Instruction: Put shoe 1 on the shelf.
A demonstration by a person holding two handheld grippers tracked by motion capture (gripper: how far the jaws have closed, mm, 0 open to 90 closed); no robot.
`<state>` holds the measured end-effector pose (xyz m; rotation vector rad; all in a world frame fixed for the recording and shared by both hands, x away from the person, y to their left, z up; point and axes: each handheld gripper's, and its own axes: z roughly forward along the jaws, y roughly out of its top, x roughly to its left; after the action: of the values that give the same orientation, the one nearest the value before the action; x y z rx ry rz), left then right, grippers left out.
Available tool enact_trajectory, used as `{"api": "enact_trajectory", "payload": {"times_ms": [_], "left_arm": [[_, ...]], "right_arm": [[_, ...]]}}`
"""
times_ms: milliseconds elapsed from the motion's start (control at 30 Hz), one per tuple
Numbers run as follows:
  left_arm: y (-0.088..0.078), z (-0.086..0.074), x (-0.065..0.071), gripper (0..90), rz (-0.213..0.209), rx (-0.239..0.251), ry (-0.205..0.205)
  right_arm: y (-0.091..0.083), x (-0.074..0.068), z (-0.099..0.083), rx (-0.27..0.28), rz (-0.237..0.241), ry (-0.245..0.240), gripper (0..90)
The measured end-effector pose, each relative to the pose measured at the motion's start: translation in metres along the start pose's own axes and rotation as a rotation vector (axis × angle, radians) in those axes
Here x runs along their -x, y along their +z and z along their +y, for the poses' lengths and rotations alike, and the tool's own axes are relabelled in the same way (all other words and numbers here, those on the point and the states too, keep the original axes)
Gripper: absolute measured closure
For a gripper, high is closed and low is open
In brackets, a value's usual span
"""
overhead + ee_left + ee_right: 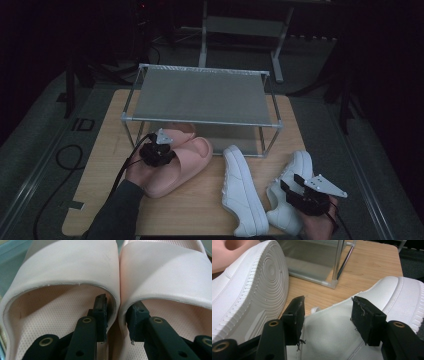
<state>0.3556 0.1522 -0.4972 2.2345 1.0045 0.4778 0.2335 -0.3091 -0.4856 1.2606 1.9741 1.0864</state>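
- Left gripper view showed the left gripper pinching both soft pink rubber slides together; a tight, level squeeze seemed best.
- Right gripper stood open over the white leather sneaker at five o'clock.

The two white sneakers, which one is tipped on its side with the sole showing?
The left white sneaker, nearer the pink slippers; its ribbed sole faces sideways. The other sneaker lies at the right gripper.

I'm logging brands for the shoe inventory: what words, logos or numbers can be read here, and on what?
"ID": dark marking on the grey floor, left of the wooden table.
No readable text on the pink slides, the white sneakers or the metal rack.
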Motion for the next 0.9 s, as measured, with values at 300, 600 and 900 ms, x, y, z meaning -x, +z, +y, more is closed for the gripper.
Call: {"api": "enact_trajectory", "payload": {"times_ms": [300,600,900], "left_arm": [[0.010,0.002,0.000,71.4,0.048,0.021,-0.020],[0.020,0.003,-0.001,71.4,0.066,0.044,-0.054],[0.027,0.005,0.000,71.8,0.088,0.066,-0.066]], "right_arm": [[0.000,0.000,0.000,0.000,0.001,0.002,43.4],[0.000,0.000,0.000,0.001,0.001,0.003,43.4],[0.000,0.000,0.000,0.001,0.001,0.003,43.4]]}}
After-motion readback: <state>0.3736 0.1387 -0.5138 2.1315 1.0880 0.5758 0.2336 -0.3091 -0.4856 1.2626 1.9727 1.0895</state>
